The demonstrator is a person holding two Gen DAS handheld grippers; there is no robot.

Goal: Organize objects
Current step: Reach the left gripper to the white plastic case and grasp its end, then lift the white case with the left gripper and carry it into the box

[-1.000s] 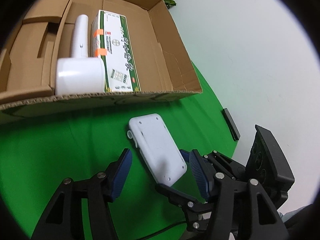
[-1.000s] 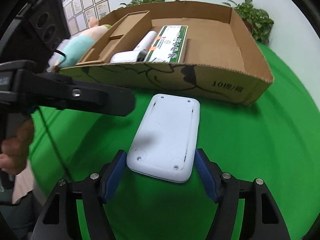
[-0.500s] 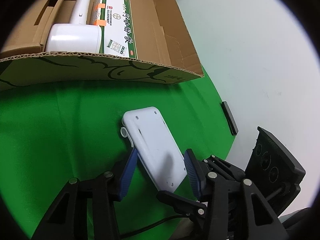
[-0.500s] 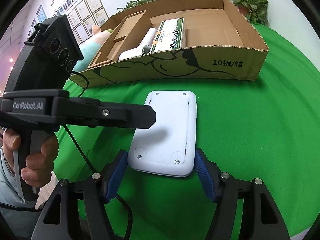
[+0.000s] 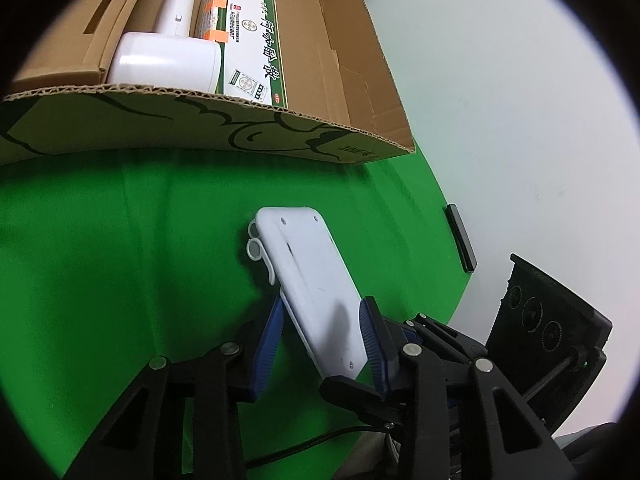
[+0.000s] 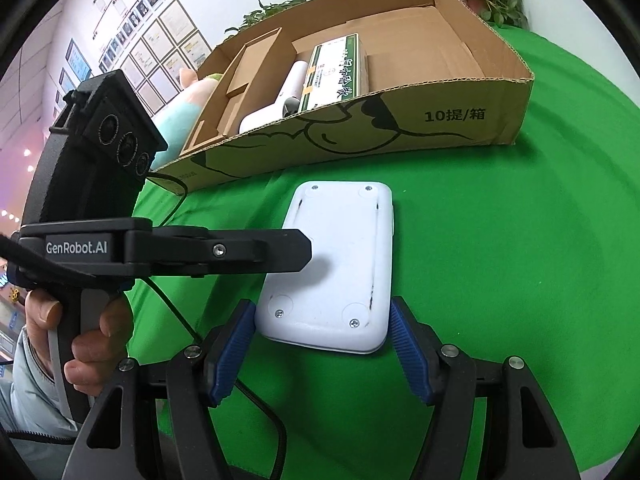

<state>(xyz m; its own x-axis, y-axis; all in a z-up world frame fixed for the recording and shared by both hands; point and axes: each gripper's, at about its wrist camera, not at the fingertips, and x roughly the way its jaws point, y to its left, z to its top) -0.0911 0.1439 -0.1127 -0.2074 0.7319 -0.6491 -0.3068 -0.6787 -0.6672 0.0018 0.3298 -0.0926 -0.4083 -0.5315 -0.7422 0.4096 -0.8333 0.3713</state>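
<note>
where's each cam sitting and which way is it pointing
Left wrist: on the left gripper, angled down across the white device toward the cardboard box; its blue pads have been closing on the device.
Right wrist: on the right gripper, same aim; a hand shows.
Shared: device, box, green cloth.

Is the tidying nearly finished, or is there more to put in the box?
Partly. The white hair dryer and green-and-white carton already lie in the cardboard box. The left gripper has just been closing around the flat white device on the green cloth; boxing it remains.
</note>
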